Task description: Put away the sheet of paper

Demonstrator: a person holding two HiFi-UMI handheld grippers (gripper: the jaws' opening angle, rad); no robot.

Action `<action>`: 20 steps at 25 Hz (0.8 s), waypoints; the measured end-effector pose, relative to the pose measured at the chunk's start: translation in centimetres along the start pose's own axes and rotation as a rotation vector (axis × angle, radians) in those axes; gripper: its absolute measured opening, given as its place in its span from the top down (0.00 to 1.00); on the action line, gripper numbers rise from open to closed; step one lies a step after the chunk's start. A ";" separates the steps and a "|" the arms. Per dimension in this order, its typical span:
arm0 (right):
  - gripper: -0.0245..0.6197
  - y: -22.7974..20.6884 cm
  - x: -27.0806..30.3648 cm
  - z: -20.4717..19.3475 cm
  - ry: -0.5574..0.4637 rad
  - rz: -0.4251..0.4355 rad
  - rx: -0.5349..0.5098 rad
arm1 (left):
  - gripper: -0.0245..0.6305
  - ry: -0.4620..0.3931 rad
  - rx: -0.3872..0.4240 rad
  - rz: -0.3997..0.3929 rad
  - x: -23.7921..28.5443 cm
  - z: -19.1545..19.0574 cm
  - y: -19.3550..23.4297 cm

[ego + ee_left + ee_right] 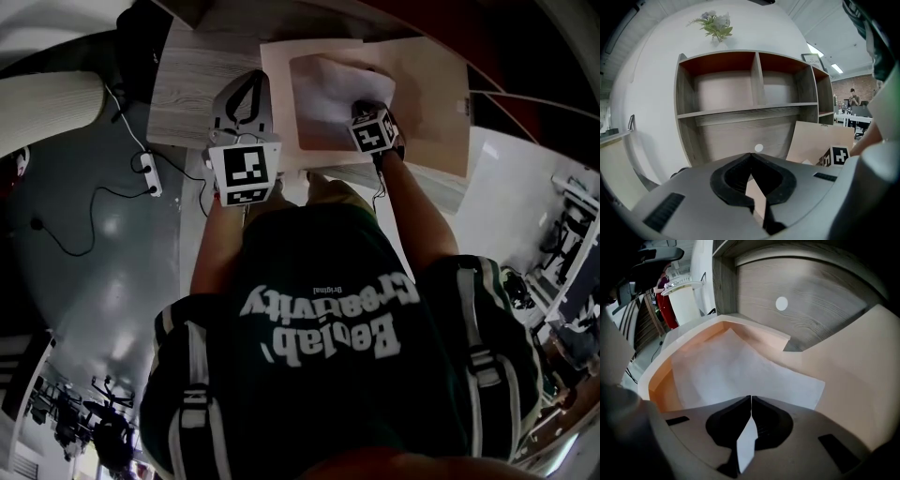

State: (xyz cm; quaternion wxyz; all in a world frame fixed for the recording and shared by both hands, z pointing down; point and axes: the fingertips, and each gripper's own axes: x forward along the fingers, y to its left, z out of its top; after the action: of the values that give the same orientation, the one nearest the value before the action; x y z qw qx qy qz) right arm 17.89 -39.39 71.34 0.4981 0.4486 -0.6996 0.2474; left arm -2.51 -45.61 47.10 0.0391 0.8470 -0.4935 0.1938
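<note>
Right gripper view looks steeply down its own jaws: the right gripper point(751, 400) is clamped on the near edge of the sheet of paper point(736, 369), a white sliver of which shows pinched between the dark pads. From that pinch the sheet runs straight away from the jaws and down into the box point(682, 333). Its long axis lies roughly along the line the gripper points, so the sheet is ahead of and below the tool, and most of it is already inside the box. It is thin, matte and limp. It bows upward instead of lying flat on the box floor, its far corner rising toward the far wall of the box.

This box is shallow, pale card with a whitish rim and warm orange-tan inner walls. At its left edge, the left gripper point(751, 155) is closed on a thin beige card strip, apparently the rim of the box, steadying it. The right gripper is the one that carries the sheet and is nearer to the middle of the box. I judge that the coming move turns on lowering the held edge past the near wall of the box before letting go.

On the right side of the box its flat beige lid point(855, 366) leans up and back, smooth and stiff. Beyond the box stands a grey wood-grain back panel point(820, 291) with a small white round dot point(781, 303). It belongs to an open shelf unit point(754, 110).
</note>
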 end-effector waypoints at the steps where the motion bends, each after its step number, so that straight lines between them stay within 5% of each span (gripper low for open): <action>1: 0.91 -0.2 -0.3 0.3 -0.013 -0.012 0.003 | 0.93 -0.006 0.003 -0.004 -0.1 0.3 0.0; 7: 0.91 -0.7 -3.9 2.6 -0.103 -0.075 0.072 | 0.93 -0.046 0.021 -0.050 -1.0 1.9 0.4; 15: 0.91 1.5 -16.8 1.8 -0.375 -0.204 0.165 | 0.93 -0.140 0.076 -0.122 -8.9 5.2 -4.6; 20: 0.91 2.4 -21.9 5.3 -0.522 -0.274 0.206 | 0.93 -0.179 0.092 -0.166 -8.9 6.5 -3.8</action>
State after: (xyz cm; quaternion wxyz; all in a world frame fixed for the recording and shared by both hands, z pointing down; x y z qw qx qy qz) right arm 15.47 -34.13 49.45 0.2826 0.6351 -0.7081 0.1240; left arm -1.27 -38.01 38.34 -0.0279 0.8997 -0.4138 0.1360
